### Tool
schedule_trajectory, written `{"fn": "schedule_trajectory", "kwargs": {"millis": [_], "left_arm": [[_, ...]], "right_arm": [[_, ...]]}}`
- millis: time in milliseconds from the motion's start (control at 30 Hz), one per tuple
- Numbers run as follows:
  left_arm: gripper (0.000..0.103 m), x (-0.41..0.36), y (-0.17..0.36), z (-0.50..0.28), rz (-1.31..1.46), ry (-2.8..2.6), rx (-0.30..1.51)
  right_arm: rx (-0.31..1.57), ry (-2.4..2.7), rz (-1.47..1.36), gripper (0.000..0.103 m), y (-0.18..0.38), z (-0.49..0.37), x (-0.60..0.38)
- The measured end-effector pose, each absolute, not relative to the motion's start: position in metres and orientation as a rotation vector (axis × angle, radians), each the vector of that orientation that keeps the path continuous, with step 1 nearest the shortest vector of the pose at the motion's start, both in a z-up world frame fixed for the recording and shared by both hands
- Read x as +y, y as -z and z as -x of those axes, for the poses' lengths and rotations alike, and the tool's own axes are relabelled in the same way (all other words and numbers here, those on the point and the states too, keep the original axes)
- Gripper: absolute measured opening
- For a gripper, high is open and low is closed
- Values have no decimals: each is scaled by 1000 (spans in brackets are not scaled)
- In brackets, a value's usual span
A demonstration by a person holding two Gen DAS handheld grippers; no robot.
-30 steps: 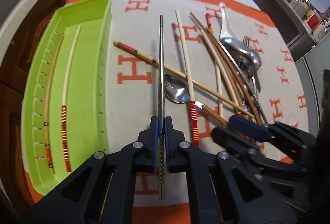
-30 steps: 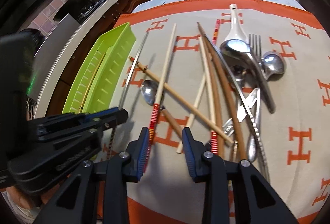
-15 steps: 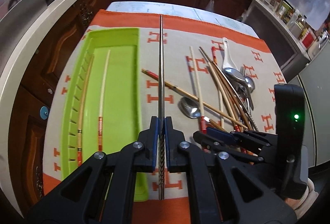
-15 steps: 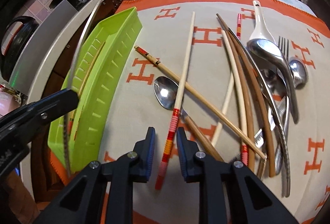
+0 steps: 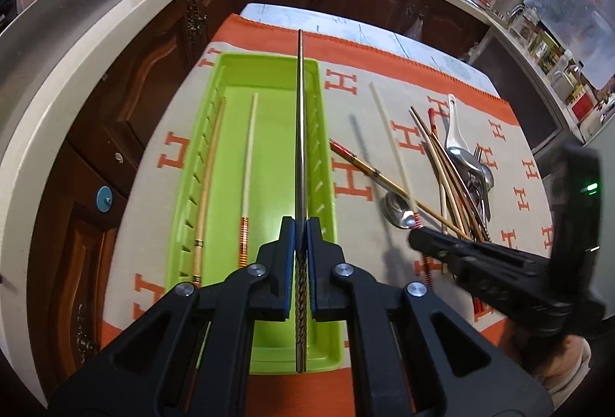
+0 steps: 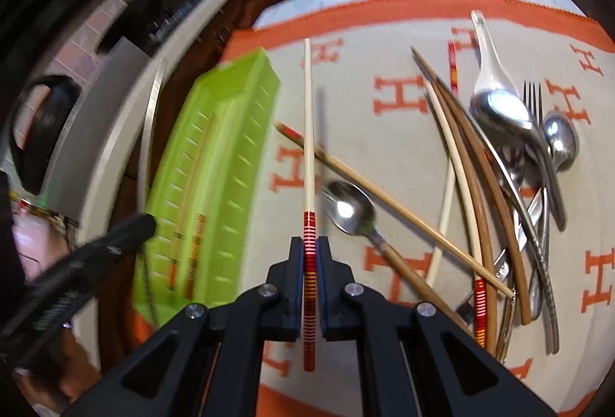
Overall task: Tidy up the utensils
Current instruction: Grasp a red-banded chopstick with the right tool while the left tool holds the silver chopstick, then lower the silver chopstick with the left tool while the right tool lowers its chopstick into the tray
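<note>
The left gripper has its jaws clamped on a metal chopstick, held above the green tray and running nearly parallel to its long walls, toward the right-hand side. Two chopsticks already lie inside, a tan one by the slotted wall and a pale one with red bands beside it. To set this one down well, I would lower it level, keep it clear of the right wall, and let go only once it lies flat on the tray floor. The right gripper has its jaws closed on a pale red-banded chopstick, lifted over the orange-lettered cloth covering the tabletop, near the remaining pile of chopsticks and spoons; it should wait its turn.
</note>
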State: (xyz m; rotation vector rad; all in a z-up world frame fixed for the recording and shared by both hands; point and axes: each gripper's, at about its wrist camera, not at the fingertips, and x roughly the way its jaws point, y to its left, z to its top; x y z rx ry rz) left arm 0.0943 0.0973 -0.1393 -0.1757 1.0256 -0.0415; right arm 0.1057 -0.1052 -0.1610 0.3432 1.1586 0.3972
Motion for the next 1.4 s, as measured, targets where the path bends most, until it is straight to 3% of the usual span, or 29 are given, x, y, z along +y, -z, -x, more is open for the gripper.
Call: {"fn": "schedule_trajectory", "kwargs": {"millis": [367, 1000, 1400], "left_arm": [[4, 134, 103, -94, 177, -3, 937], [5, 149, 173, -115, 132, -75, 1119], [36, 143, 164, -107, 120, -70, 1101]], "right_arm": [[1068, -542, -404, 6, 94, -108, -63], [1312, -552, -415, 9, 163, -131, 3], [1276, -522, -409, 10, 155, -122, -17]]}}
